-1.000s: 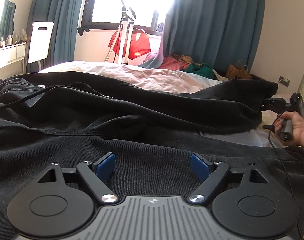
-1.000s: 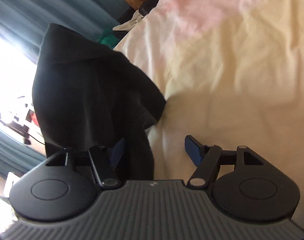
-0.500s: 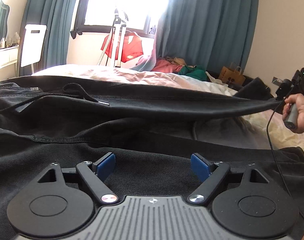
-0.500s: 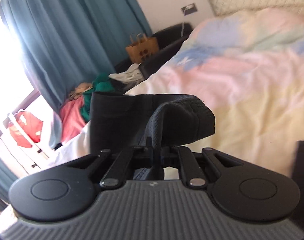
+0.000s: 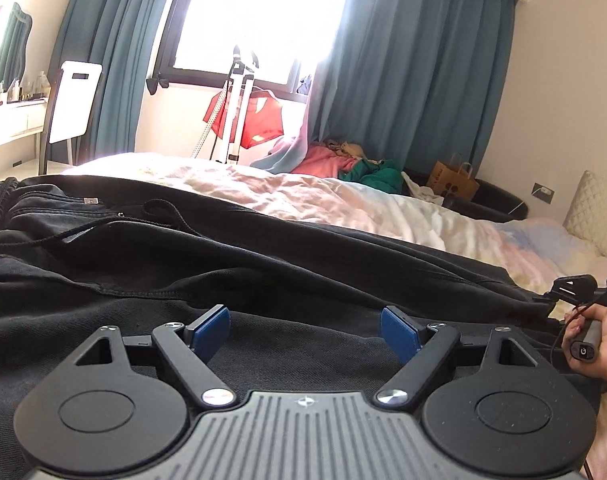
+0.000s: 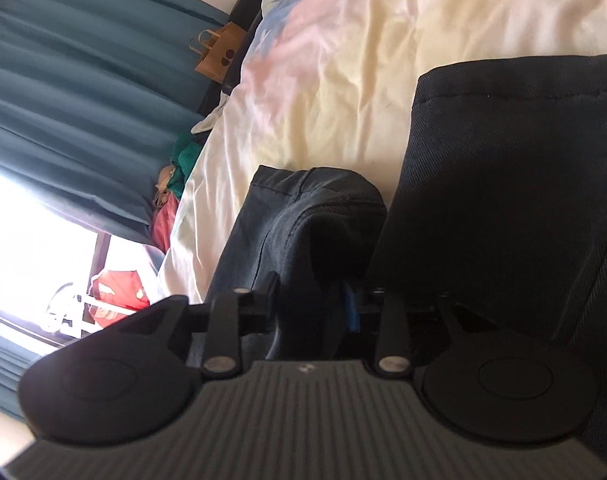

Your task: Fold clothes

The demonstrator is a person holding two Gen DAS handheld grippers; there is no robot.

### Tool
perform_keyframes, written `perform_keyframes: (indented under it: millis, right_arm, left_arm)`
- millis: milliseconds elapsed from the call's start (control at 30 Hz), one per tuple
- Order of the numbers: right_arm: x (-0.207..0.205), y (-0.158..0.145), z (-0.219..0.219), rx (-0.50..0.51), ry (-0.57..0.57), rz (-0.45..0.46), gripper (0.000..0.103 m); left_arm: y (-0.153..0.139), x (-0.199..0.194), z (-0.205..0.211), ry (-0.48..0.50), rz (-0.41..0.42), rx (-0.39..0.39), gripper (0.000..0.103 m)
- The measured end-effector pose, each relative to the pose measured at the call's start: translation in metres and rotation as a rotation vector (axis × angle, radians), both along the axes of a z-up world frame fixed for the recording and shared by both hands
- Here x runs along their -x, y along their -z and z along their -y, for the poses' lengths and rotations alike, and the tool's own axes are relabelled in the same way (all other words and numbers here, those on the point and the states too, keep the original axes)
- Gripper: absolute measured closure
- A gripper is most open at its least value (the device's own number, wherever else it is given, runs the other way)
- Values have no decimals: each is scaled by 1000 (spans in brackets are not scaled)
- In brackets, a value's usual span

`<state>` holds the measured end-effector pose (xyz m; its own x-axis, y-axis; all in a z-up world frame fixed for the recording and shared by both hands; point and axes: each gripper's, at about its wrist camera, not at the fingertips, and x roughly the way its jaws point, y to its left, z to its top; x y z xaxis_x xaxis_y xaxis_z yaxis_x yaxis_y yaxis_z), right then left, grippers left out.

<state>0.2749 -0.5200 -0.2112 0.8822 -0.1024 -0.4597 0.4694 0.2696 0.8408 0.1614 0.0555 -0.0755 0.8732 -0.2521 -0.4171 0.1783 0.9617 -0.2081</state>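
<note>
1. The black cotton trousers with a drawstring waist (image 5: 223, 264) are lying spread across the bed with the pale, pastel-printed duvet (image 5: 343, 204). The two legs are resting side by side, so the lengthwise fold is looking done, as far as one can judge.
2. The crosswise folds are still missing: the garment is stretching at full length from the elastic waistband at the left to the hems at the right.
3. The left tool (image 5: 303, 328) is hovering just above the dark cloth with its blue pads wide apart, and nothing is between them.
4. The right tool (image 6: 311, 304) has just been opening its jaws. A rounded fold of the trouser leg hem (image 6: 323, 216) is sitting between them, but the picture is not showing whether the pads are still pressing on it, so the grip cannot be told.
5. In the left view the person's hand (image 5: 599, 344) is gripping the handle of this right tool at the far end of the leg.
6. The fabric is looking thick and matte, with a fine twill weave, stitched seams and a thin cord at the waist. It is falling in soft, heavy ridges.
7. The duvet below is looking light, crumpled and smooth.
</note>
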Motion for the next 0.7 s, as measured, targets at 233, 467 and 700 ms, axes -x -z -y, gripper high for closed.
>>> perform_keyframes:
  millis: [233,467,700]
  right_arm:
    - [-30,10,12,30,37,-13,84]
    - [-27,-33,26,186,206,55,96]
    - [-15,-25,52,296,300,-7,96]
  left_arm:
    - [18,-14,1,-9,-87,38,18]
    - [25,-20,9,12,-59,13,18]
    - [22,-13,17,39,-30,-12,18]
